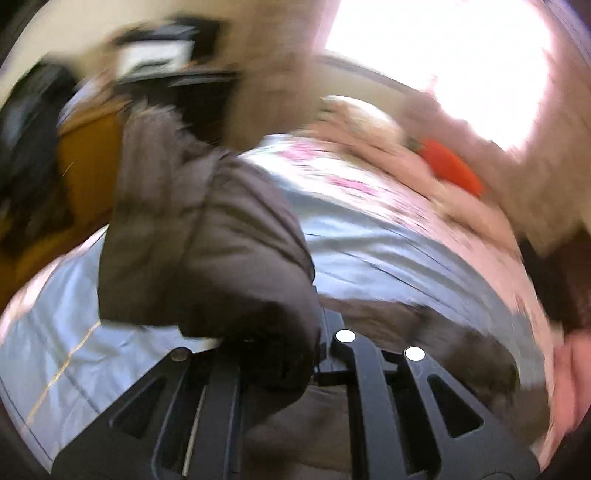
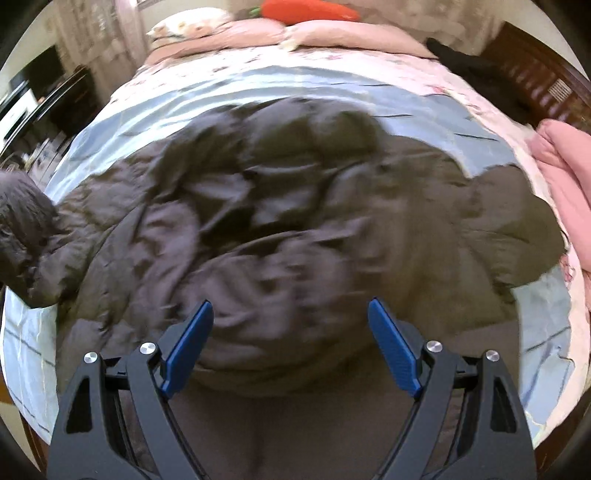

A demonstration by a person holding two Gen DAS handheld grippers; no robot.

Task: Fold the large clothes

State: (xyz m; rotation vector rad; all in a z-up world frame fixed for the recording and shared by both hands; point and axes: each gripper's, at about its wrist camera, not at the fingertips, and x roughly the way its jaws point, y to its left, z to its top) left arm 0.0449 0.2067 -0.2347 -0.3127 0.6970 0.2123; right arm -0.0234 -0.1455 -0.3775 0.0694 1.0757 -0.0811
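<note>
The left gripper [image 1: 295, 354] is clenched on a fold of the dark brown padded jacket [image 2: 280, 221], and in the blurred left wrist view that held part [image 1: 207, 236] rises ahead of the fingers, above the pale blue bedspread [image 1: 369, 236]. The right gripper [image 2: 290, 347] hangs released, its blue pads [image 2: 188, 347] spread wide apart and holding nothing, just above the rumpled jacket, which lies spread across the bed directly ahead of and beneath it. Far beyond the right gripper, an orange carrot-shaped cushion [image 2: 306, 9] rests on pink bedding [image 2: 258, 33] at the bed's far end.
</note>
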